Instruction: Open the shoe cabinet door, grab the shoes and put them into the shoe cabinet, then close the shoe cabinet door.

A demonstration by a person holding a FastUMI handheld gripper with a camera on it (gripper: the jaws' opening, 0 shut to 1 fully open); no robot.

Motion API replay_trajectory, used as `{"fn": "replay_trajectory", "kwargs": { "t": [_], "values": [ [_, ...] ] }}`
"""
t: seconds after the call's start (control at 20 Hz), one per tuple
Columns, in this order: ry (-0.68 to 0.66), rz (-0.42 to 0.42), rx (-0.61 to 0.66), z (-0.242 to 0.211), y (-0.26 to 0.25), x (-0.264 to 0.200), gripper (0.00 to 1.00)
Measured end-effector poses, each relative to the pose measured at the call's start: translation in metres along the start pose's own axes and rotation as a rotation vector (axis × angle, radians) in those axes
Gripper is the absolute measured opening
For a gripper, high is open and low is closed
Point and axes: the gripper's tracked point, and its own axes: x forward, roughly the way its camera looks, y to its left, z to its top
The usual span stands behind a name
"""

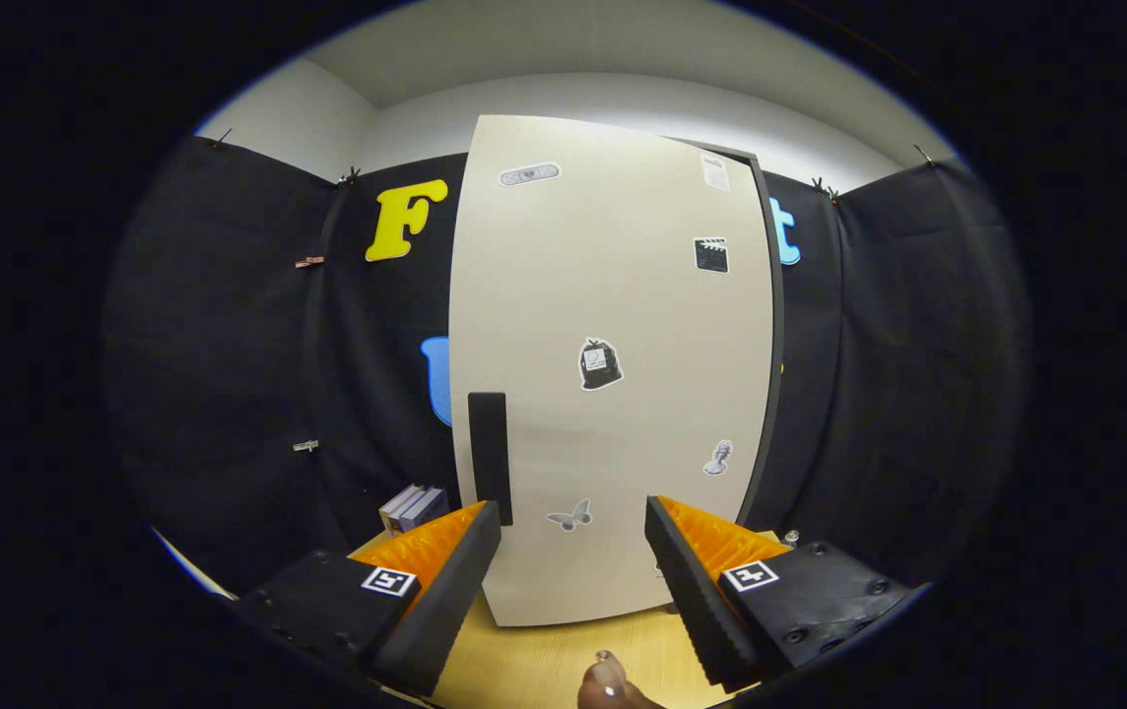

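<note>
1. Gripper view — the gripper [573, 551] is spread wide with nothing between its fingers; each finger [445, 581] carries a square marker tag on its base.
2. Shoe cabinet [613, 374]: a tall pale unit standing upright on the wooden table [544, 670], just ahead of the fingers and centred between them.
3. Shoe cabinet door [583, 295]: it faces the camera and lies flat across the front of the cabinet; a dark frame edge [770, 345] shows along its right side. Whether it is latched fully cannot be told.
4. Handle [490, 455]: a dark vertical bar near the door's left edge, low on the panel, just above the tip of the left finger and apart from it.
5. Stickers [600, 364]: several small ones are scattered over the door — a butterfly shape [569, 515] sits lowest, between the two fingertips.
6. Books [414, 507]: a small stack lies on the table left of the cabinet, beyond the left finger.
7. Fingertip of a person [608, 681]: visible on the near side, between the finger bases.
8. Backdrop: black cloth wall [229, 345] surrounds the cabinet, with a white wall [623, 98] above.
</note>
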Motion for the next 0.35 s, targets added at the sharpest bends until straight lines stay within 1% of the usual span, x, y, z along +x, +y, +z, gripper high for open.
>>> {"fn": "replay_trajectory", "kwargs": {
  "t": [0.05, 0.35],
  "values": [
    [0.003, -0.012, 0.004, -0.0010, -0.0017, 0.0006, 0.97],
    [-0.002, -0.014, 0.003, -0.0024, 0.0034, -0.0059, 0.97]
  ]
}}
